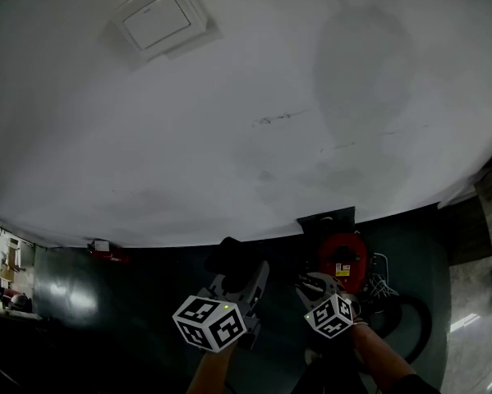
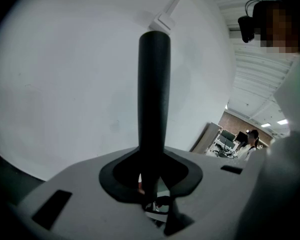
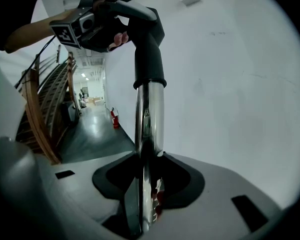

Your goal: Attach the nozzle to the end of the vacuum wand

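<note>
Low in the left gripper view, your left gripper (image 2: pixel 152 196) has its jaws closed narrow on the black nozzle (image 2: pixel 154 94), which stands straight up the middle of the frame against the white wall (image 2: pixel 64 94). Your right gripper (image 3: pixel 147 196) is clamped the same way on the chrome wand (image 3: pixel 150 119), also in mid-frame. In that view the nozzle's collar sits over the wand's top end, and above it the nozzle bends toward the upper left, where your left gripper holds it. Whether the collar is pushed fully home, you cannot tell from here.

Expect both parts to be stiff and light. The wand looks like polished metal and will likely slip under the pads if you twist hard, so grip it close below the joint. The nozzle looks like hard plastic, less slick. Hold it near the collar, not out at the bend, so the push runs straight along the wand.

Count: one wand, one nozzle, two grippers. In the head view, lower right, there is one red vacuum (image 1: pixel 342 257) and one black hose (image 1: pixel 414 327) on the floor.
</note>
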Demonstrator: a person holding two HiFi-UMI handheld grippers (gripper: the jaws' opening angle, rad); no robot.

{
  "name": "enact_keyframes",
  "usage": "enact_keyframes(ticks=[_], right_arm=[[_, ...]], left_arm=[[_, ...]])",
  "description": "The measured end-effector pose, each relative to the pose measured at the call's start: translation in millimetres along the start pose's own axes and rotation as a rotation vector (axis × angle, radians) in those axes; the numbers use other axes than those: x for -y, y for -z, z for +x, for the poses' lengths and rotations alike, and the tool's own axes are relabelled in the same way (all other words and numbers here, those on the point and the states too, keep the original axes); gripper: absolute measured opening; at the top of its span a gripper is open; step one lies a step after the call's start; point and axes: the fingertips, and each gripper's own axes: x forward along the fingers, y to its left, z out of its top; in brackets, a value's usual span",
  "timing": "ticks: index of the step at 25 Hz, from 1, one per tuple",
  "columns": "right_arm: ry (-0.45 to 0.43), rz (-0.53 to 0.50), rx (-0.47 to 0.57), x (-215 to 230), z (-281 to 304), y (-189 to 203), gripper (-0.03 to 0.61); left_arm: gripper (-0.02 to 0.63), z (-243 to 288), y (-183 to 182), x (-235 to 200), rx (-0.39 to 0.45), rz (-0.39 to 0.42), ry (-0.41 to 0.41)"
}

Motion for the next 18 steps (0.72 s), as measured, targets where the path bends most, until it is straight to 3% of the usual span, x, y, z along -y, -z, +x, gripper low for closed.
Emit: enact_keyframes(ticks=[6, 9, 14, 18], right_arm=[[-0.012, -0.015, 0.0, -18, 6, 3, 0.153], [-0.01, -0.007, 0.005, -20, 8, 2, 0.153], [0.007, 0.005, 0.006, -10, 6, 1, 0.153], [0.006, -0.012, -0.004, -11, 6, 2, 0.153]], left_arm=[[0.081, 7, 6, 3, -0.05, 0.082, -0.001], [0.081, 2, 6, -5, -0.025, 0.044, -0.006], [0.081, -8, 9, -21, 0.046, -0.104, 0.008], [0.081, -9, 11, -13, 0.041, -0.041, 0.007]])
